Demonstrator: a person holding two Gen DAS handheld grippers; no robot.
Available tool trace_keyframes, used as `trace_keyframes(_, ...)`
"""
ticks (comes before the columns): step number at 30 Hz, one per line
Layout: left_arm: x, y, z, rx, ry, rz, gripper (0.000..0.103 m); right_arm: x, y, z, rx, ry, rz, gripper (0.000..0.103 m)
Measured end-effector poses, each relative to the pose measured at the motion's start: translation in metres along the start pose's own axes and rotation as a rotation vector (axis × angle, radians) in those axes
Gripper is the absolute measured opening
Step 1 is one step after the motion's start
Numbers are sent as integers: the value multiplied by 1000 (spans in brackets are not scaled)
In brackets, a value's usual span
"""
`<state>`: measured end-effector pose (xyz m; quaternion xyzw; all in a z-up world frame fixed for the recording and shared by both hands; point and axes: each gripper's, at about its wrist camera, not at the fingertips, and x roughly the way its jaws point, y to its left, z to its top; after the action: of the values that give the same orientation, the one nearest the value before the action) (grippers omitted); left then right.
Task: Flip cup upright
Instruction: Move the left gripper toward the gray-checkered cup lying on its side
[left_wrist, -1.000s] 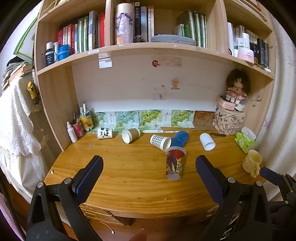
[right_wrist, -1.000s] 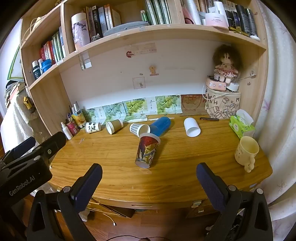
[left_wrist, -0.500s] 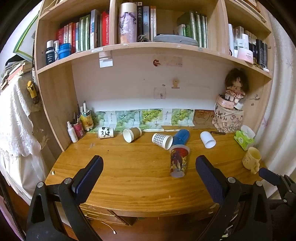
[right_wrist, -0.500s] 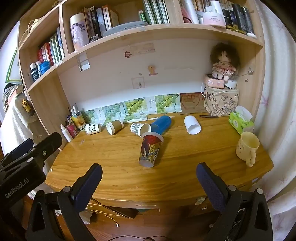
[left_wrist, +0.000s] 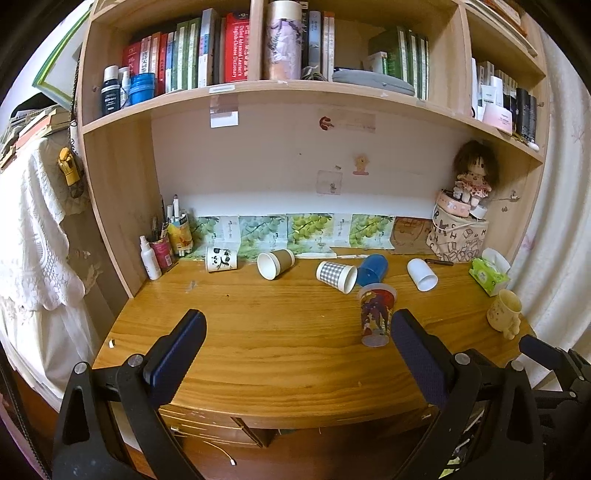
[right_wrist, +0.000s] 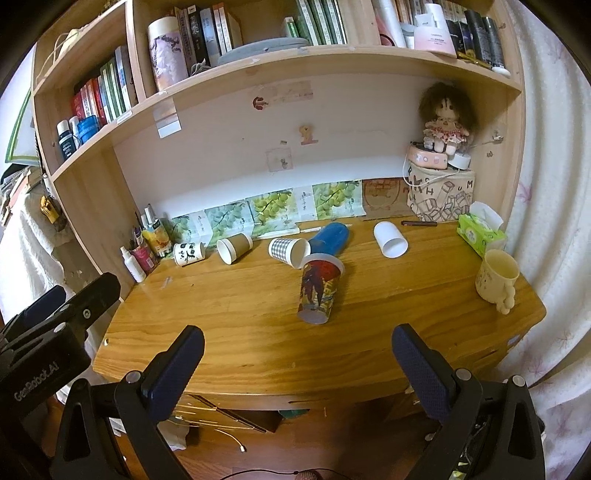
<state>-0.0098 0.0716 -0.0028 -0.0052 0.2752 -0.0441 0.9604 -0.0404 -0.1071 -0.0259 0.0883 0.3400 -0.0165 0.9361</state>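
Several cups lie on their sides along the back of the wooden desk (left_wrist: 258, 332): a panda cup (left_wrist: 221, 259), a brown paper cup (left_wrist: 275, 263), a checked cup (left_wrist: 336, 276), a blue cup (left_wrist: 373, 268) and a white cup (left_wrist: 422, 274). A red-and-blue printed cup (left_wrist: 376, 314) stands upright nearer the front, also in the right wrist view (right_wrist: 319, 288). My left gripper (left_wrist: 297, 332) and right gripper (right_wrist: 297, 349) are both open and empty, held back off the desk's front edge.
A cream mug (right_wrist: 496, 278) stands upright at the desk's right edge beside a green tissue pack (right_wrist: 478, 232). Bottles and a pen holder (left_wrist: 162, 247) sit at the back left. A patterned box (right_wrist: 439, 195) with a doll stands back right. Bookshelves hang overhead.
Both grippers have shifted slightly; the left view has drifted left and tilted upward, so the cups sit further right in it. No cup has moved.
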Motion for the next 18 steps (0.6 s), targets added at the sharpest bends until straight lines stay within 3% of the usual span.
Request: trace_keyframes(18, 9, 26, -11, -71, 59, 12, 101, 16, 29, -3, -81, 107, 36, 102)
